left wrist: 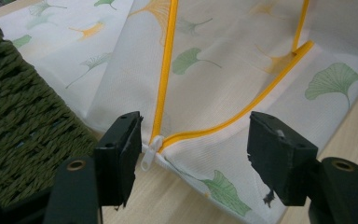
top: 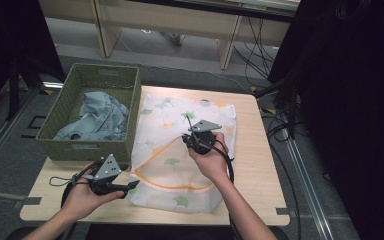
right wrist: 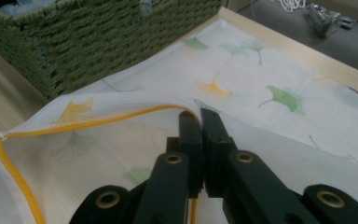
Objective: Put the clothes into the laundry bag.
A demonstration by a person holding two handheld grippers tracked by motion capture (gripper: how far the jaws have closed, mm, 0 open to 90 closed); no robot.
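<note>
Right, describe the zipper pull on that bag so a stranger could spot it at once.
Start at the light wooden table and find the white mesh laundry bag printed with green and orange ginkgo leaves, lying beside the green woven basket. Follow its orange zipper to the bag's corner near the basket. There hangs the small white zipper pull, the one white piece on that orange line.

Both forearms are bare, no sleeves showing. The left gripper and right gripper are black, each topped with a grey three-cornered plate and trailing a black cable. Close up, the jaws are matte black blocks with worn, chipped pads, on arms with brass-ringed holes.
</note>
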